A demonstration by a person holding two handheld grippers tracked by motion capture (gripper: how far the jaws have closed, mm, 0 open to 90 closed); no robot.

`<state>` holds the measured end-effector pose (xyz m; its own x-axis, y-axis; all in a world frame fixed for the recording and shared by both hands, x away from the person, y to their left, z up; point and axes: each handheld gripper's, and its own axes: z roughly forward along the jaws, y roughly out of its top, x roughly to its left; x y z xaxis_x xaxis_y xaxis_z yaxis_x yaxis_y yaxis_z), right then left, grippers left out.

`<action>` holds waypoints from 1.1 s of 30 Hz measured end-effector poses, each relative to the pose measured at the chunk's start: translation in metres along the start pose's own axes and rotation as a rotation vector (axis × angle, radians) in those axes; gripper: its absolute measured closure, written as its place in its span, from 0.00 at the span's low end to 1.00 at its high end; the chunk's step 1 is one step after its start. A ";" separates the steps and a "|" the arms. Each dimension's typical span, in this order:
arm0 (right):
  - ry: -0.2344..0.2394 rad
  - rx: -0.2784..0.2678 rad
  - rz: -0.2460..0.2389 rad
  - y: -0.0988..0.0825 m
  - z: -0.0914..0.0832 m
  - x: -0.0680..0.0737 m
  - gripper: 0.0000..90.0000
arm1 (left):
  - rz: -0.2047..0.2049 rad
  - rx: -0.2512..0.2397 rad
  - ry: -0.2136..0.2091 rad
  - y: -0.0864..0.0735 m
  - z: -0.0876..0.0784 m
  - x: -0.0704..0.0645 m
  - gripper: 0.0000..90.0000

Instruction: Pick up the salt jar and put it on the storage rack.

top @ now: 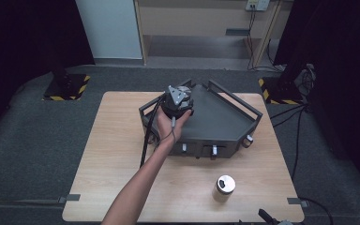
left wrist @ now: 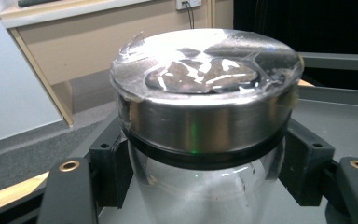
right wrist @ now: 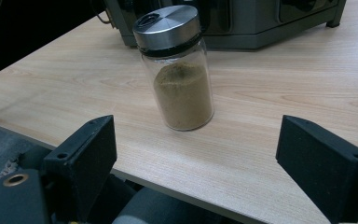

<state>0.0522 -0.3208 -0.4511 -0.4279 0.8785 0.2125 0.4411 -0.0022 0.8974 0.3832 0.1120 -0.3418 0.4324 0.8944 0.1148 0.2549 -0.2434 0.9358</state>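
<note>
High view: we find the left gripper [top: 178, 104] held over the near-left corner of the grey metal tray [top: 225, 124], which sits on the bench [top: 122, 154]. A second jar with a steel lid [top: 224, 188] stands apart on the bench, near the front edge, well clear of the tray. We judge the step in hand to be setting the held jar down inside the tray; the tray's raised rail [top: 236, 99] and corner posts are the obstacles, so the jar should come down upright and clear of them before release.

Left gripper view: the jaws are clenched on a clear glass jar [left wrist: 200, 186] just below its steel lid [left wrist: 205, 93], one pad [left wrist: 109, 163] at each side. The jar looks upright, with the tray floor beneath and behind it. We cannot tell whether its base touches the floor yet. We advise lowering until it rests flat, then opening evenly.

Right gripper view: the right gripper [right wrist: 196, 158] rests low at the bench edge, jaws released and holding nothing. The jar of brown powder [right wrist: 179, 70] stands ahead of them, upright, with the tray base behind it. Nothing blocks that approach.
</note>
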 end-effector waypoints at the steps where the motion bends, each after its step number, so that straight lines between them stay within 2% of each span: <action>1: 0.001 0.001 0.000 0.000 0.000 0.000 0.14 | -0.004 -0.001 -0.001 -0.001 0.001 0.000 0.33; 10: 0.003 0.003 0.001 0.000 0.001 -0.001 0.14 | -0.025 0.015 -0.013 -0.005 0.011 0.000 0.33; 14: 0.004 0.006 0.003 0.000 0.001 -0.001 0.14 | -0.052 0.023 -0.025 -0.010 0.016 0.003 0.33; 28: 0.005 0.009 0.003 0.001 0.001 -0.001 0.13 | -0.039 -0.001 -0.022 -0.017 0.015 0.001 0.33; 33: -0.001 0.001 0.006 0.000 0.001 0.000 0.13 | -0.016 -0.009 -0.006 -0.017 0.014 -0.003 0.30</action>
<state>0.0529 -0.3209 -0.4518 -0.4244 0.8789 0.2177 0.4444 -0.0073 0.8958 0.3899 0.1083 -0.3633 0.4331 0.8960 0.0980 0.2544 -0.2258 0.9404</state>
